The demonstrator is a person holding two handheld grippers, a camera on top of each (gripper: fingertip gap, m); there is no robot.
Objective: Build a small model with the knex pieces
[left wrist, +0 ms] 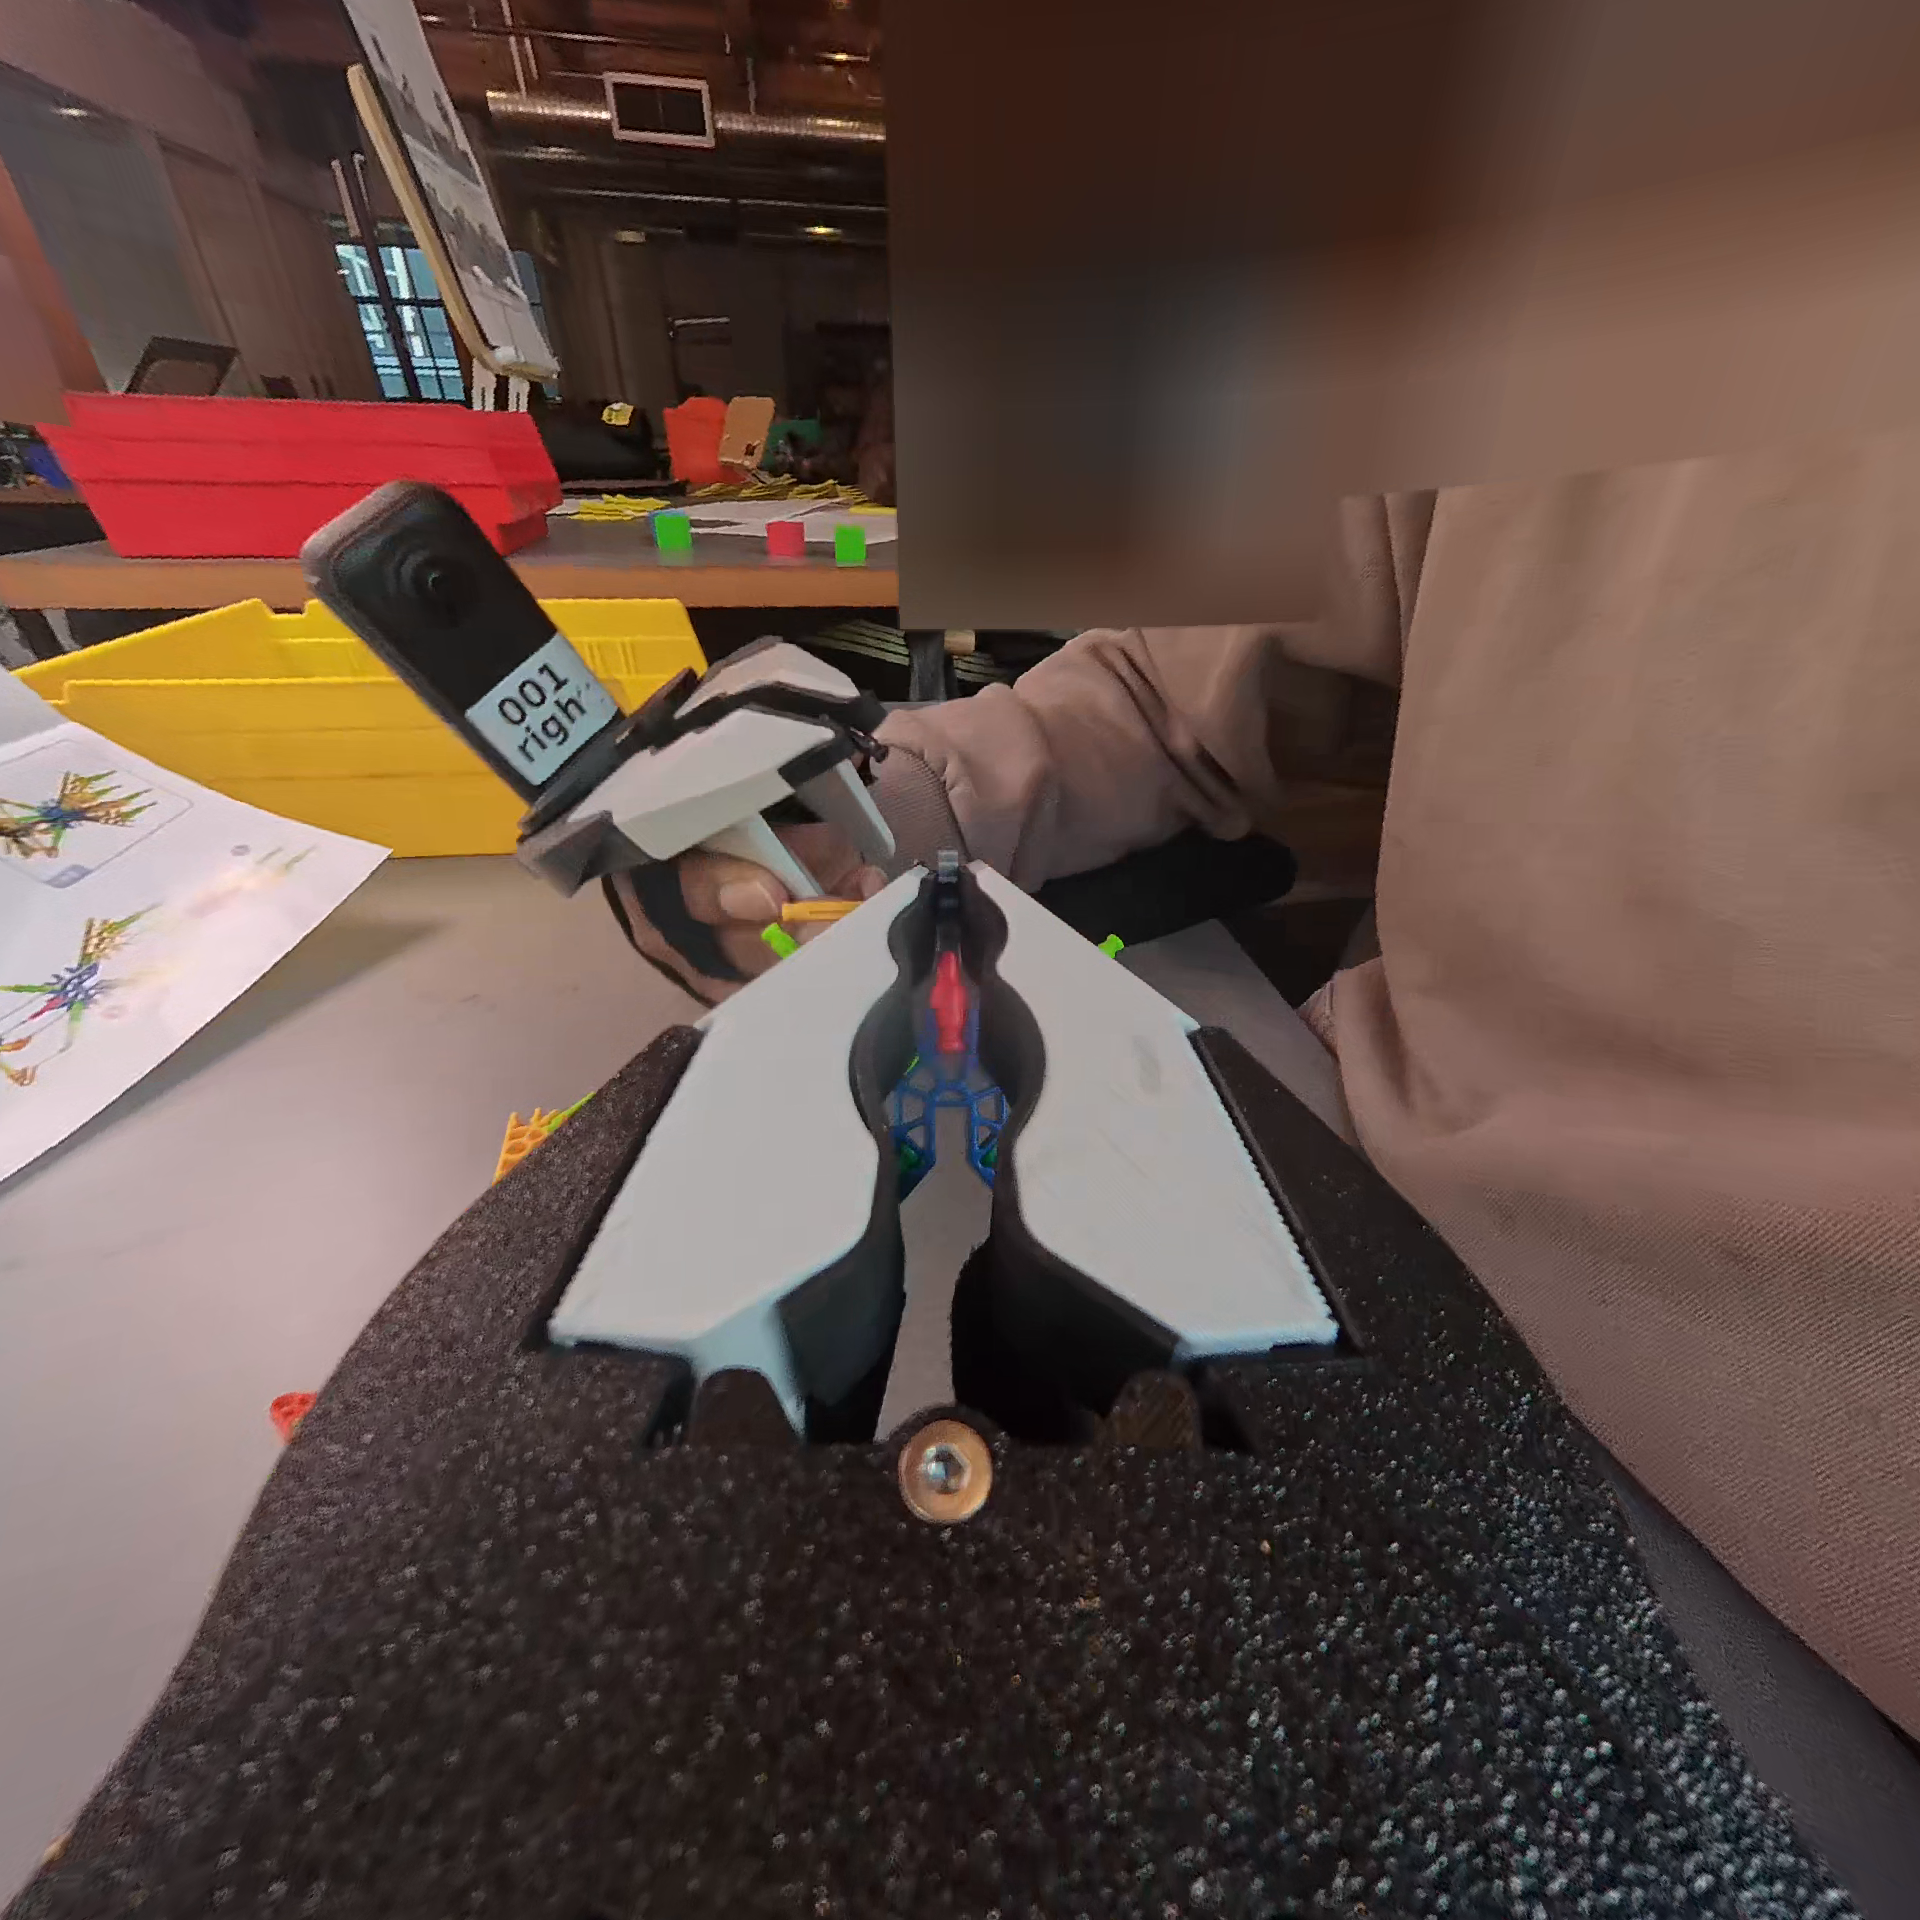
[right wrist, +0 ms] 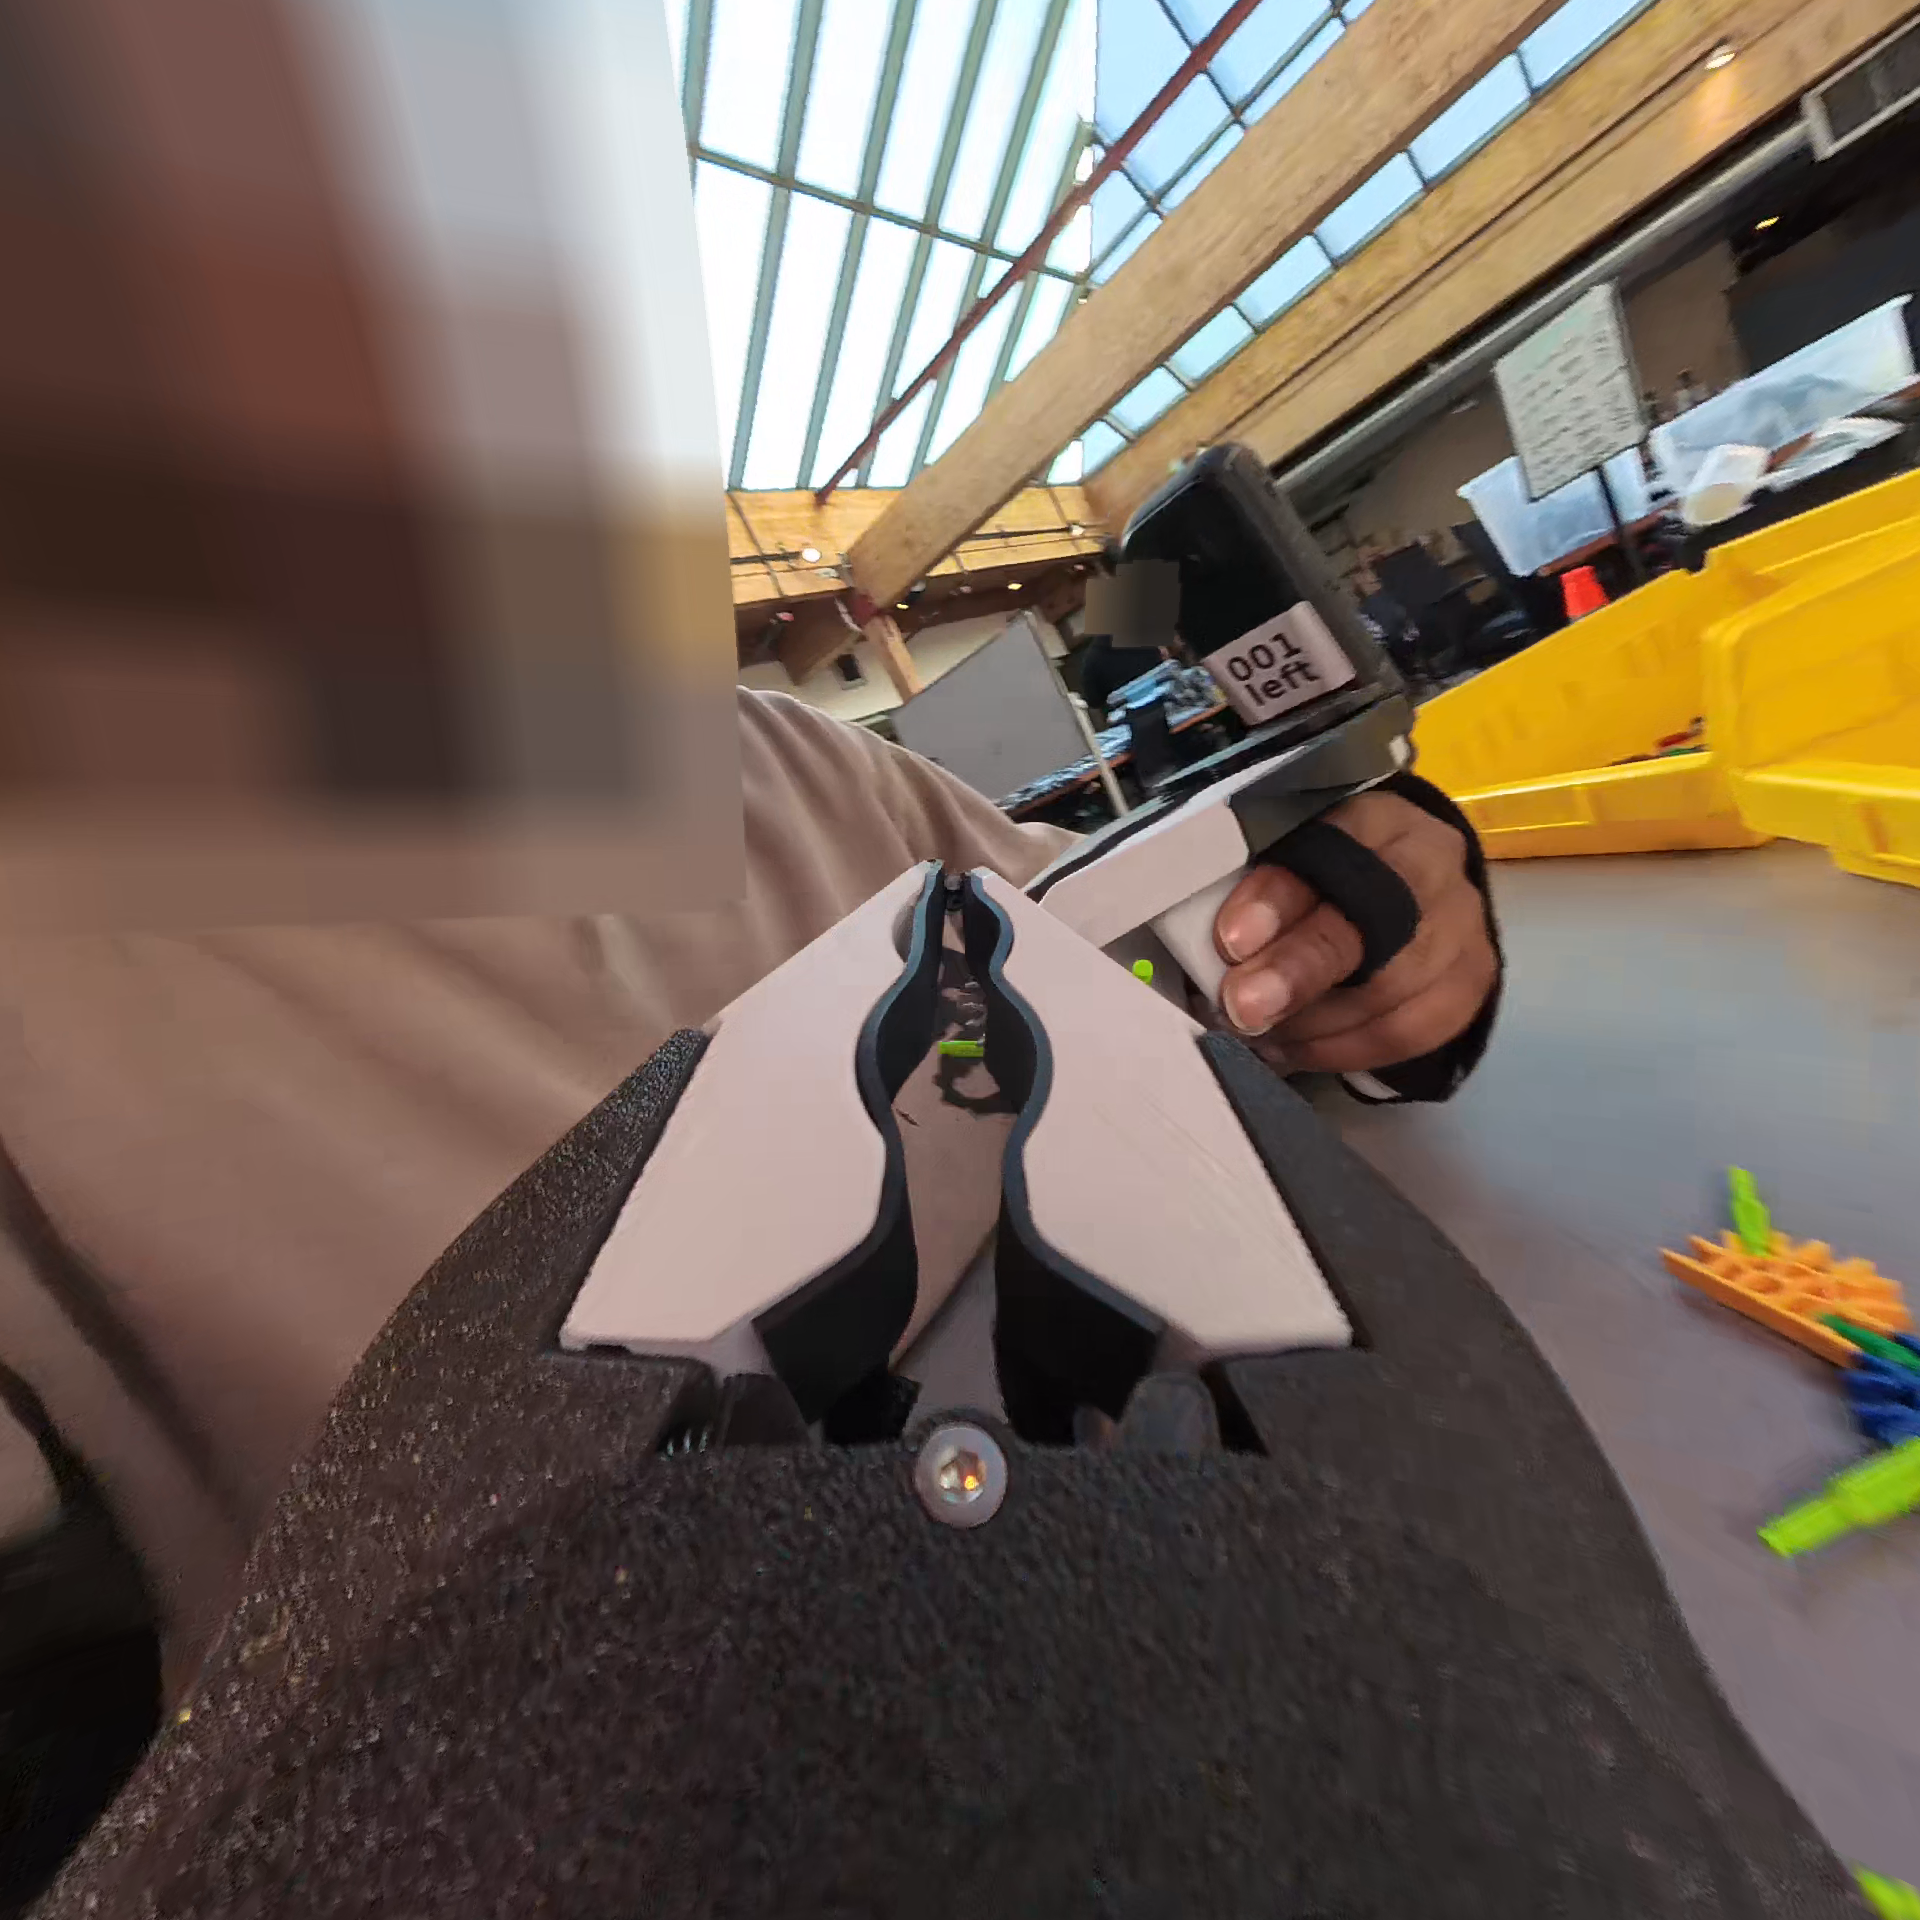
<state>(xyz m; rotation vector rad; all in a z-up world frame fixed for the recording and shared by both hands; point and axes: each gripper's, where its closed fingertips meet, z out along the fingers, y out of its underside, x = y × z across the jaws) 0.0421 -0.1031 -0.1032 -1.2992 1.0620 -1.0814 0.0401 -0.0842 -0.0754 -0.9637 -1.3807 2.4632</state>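
So, left wrist view first: the left gripper [left wrist: 948,883] has its jaws pinched together at the tips, and a small toy assembly sits in the gap between the fingers, a red piece [left wrist: 947,1000] on top of a blue connector [left wrist: 948,1117]. A dark bit is clamped right at the tips. At about 10 o'clock from there is the right gripper [left wrist: 821,831], held in a hand [left wrist: 727,914] just beside a yellow rod [left wrist: 821,912] and a green rod [left wrist: 777,940]; can't tell from here how wide it is. The grey table [left wrist: 312,1143] has an instruction sheet [left wrist: 125,914] out at 9 o'clock, yellow bins [left wrist: 312,717] behind it, a red bin [left wrist: 291,478] farther back at 11, and a few small green and red blocks [left wrist: 787,537] on another table.

Right wrist view: the right gripper [right wrist: 954,883] is also closed down to nearly nothing at the tips, with something tiny and dark caught there, too small to make out. A green rod [right wrist: 961,1047] shows through the gap lower down. The left gripper [right wrist: 1049,888] comes in from 2 o'clock, a hand [right wrist: 1351,935] wrapped round its handle, tips almost meeting the right one's. On the table [right wrist: 1610,1039] at 4 o'clock is a loose orange, green and blue piece [right wrist: 1797,1299]. Yellow bins [right wrist: 1662,727] at 2 o'clock, skylight [right wrist: 883,208] and wood beams [right wrist: 1195,291] overhead.
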